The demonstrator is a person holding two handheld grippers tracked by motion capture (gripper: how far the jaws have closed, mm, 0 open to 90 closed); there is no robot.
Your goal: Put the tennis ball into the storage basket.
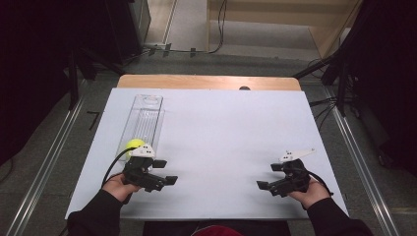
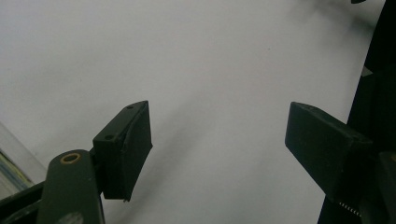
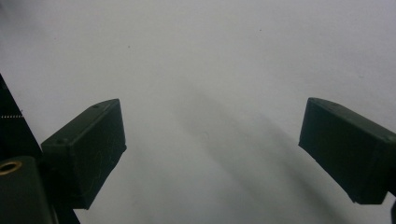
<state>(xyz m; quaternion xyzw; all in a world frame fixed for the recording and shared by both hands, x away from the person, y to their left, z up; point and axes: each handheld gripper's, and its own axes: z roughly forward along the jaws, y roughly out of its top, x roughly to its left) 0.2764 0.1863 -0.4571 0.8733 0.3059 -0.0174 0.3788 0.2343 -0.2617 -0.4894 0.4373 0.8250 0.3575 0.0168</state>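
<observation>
Lying at the near, open end of a clear plastic tube [image 1: 142, 120], a yellow-green tennis ball [image 1: 134, 145] is seen at lower left of the high view, just beyond the left gripper [image 1: 164, 173]. The tube runs toward the upper left of the frame on the white table [image 1: 226, 128]. The left gripper is held low, jaws spread wide with nothing between them; in the left gripper view bare table is seen between the jaws [image 2: 219, 154]. The right gripper [image 1: 268, 177], at lower right, well apart from the ball, is likewise spread and empty [image 3: 212, 154]. Judged risks: the ball may be nudged and rolled deeper into the tube or off along the table if approached off-centre; the light tube may be shifted by a jaw striking its rim.
</observation>
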